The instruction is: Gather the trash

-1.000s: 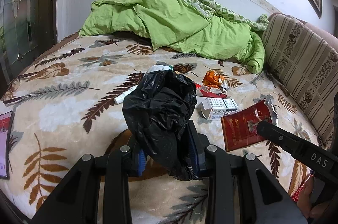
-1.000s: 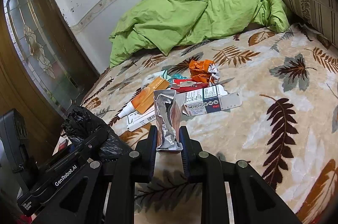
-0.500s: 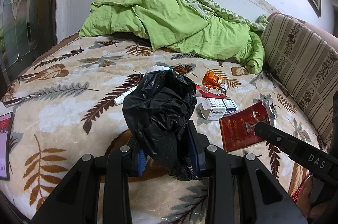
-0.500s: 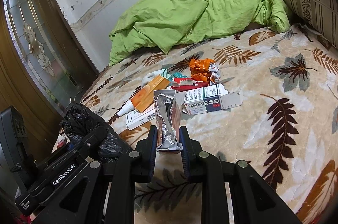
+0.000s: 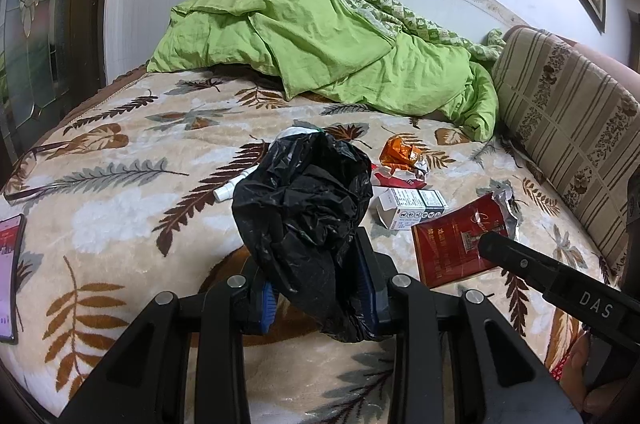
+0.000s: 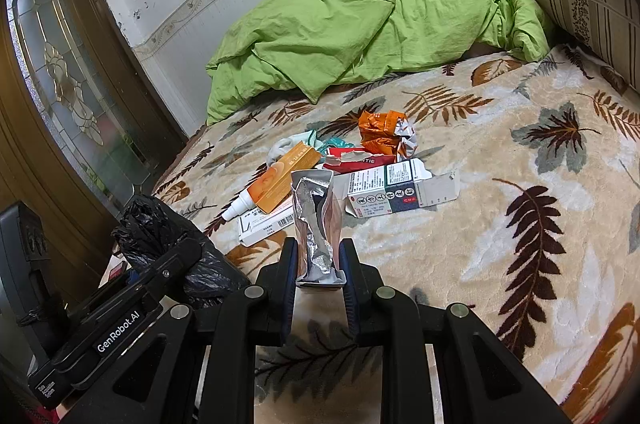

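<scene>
Much of the trash pile was hidden in the left wrist view: the black bag [image 5: 304, 207] bulged up between the left gripper's [image 5: 320, 288] fingers and covered most of the orange tube, leaving only its white nozzle showing. A phone [image 5: 10, 272] at the left edge was cut off by the frame, and the small print on the cartons was too fine to read. The left fingers were clamped on the bag's gathered plastic, its crumpled mouth standing above them over the leaf-patterned bed [image 5: 120, 207].

The right gripper [image 6: 318, 264] had its fingers closed on the bottom of a red foil pouch [image 6: 316, 224], which stood upright between them, silver lining facing the camera. Beyond it on the bed lay the orange tube [image 6: 276, 183], a flattened white carton [image 6: 396, 191], a torn red wrapper [image 6: 352, 159] and a crumpled orange packet [image 6: 380, 133], close together and well apart from the green quilt [image 6: 360, 35].
</scene>
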